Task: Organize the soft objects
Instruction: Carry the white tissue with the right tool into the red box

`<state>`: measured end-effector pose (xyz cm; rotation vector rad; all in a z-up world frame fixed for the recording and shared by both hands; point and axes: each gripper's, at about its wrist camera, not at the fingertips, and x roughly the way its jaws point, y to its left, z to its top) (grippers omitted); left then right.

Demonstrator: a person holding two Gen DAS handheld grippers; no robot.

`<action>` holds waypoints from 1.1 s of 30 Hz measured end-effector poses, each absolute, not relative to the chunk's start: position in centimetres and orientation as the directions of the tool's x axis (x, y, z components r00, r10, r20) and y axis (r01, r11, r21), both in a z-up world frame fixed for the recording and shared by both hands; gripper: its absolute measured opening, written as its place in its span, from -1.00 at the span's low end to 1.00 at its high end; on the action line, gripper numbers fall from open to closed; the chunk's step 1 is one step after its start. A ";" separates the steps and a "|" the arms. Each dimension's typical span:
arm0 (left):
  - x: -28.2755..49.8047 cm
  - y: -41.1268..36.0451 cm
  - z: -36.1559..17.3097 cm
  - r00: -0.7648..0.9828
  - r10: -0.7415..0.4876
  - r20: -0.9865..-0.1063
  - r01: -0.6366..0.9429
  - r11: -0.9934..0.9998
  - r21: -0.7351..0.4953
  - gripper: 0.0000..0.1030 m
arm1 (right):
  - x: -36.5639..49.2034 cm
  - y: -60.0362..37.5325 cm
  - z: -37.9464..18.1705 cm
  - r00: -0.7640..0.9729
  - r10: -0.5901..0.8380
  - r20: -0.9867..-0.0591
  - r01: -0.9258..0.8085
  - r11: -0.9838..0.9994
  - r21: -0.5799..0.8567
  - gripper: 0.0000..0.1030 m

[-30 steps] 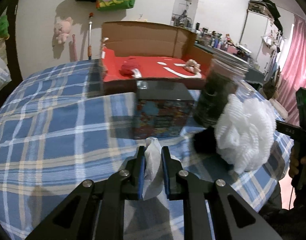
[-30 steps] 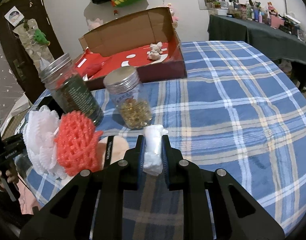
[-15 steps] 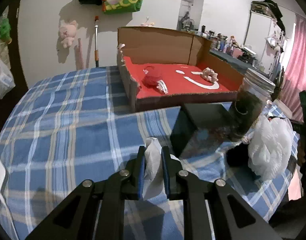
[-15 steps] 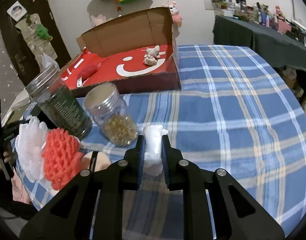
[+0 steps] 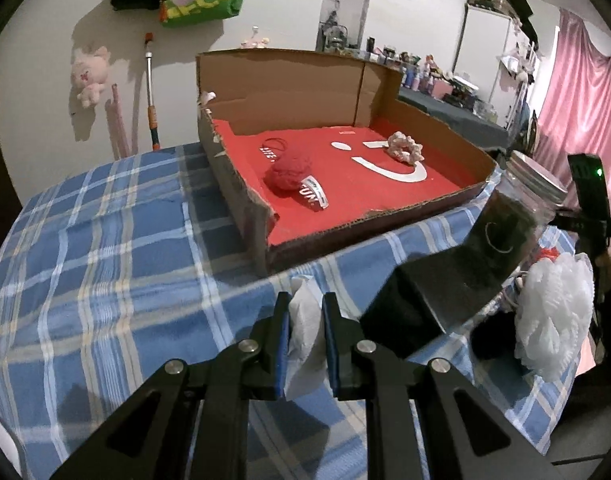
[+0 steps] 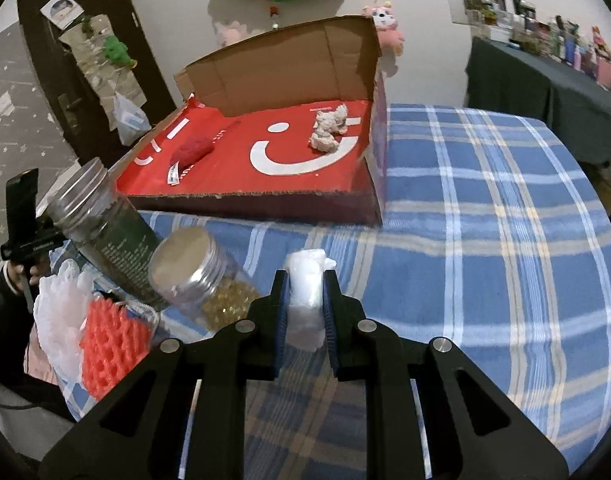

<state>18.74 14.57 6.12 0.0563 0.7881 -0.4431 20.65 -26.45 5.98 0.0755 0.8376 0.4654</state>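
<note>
My left gripper (image 5: 305, 304) is shut on a white tissue wad (image 5: 303, 332), held above the plaid table in front of the open cardboard box (image 5: 241, 196). My right gripper (image 6: 305, 284) is shut on a white soft wad (image 6: 305, 292), also short of the box (image 6: 265, 204). Inside the red-lined box lie a red knit ball (image 5: 289, 172) and a beige scrunchie (image 5: 403, 146); both also show in the right wrist view, the red ball (image 6: 193, 150) and the scrunchie (image 6: 329, 128). A white mesh pouf (image 5: 553, 312) and an orange mesh pouf (image 6: 113, 348) sit at the table edge.
A tall dark jar (image 5: 517, 208) and a black box (image 5: 421, 300) stand right of my left gripper. A short jar of yellow beads (image 6: 201, 276) and the dark jar (image 6: 105, 220) stand left of my right gripper. Plaid cloth (image 6: 485, 240) covers the table.
Both grippers have moved forward toward the cardboard box, each still holding its white wad. The box now looks larger and closer in both views.
</note>
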 end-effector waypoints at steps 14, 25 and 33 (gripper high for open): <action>20.8 13.2 7.8 0.587 -0.444 -0.677 0.522 0.847 -0.104 -0.68 | 23.6 -24.2 7.2 0.514 0.498 -0.699 -0.497 0.837 0.230 -0.69; 23.1 10.2 9.6 0.575 -0.483 -0.661 0.569 0.816 -0.102 -0.68 | 26.7 -22.2 9.0 0.474 0.573 -0.669 -0.552 0.785 0.282 -0.69; 26.5 7.4 9.7 0.550 -0.445 -0.707 0.522 0.844 -0.125 -0.68 | 29.0 -20.3 9.3 0.480 0.532 -0.698 -0.522 0.812 0.260 -0.69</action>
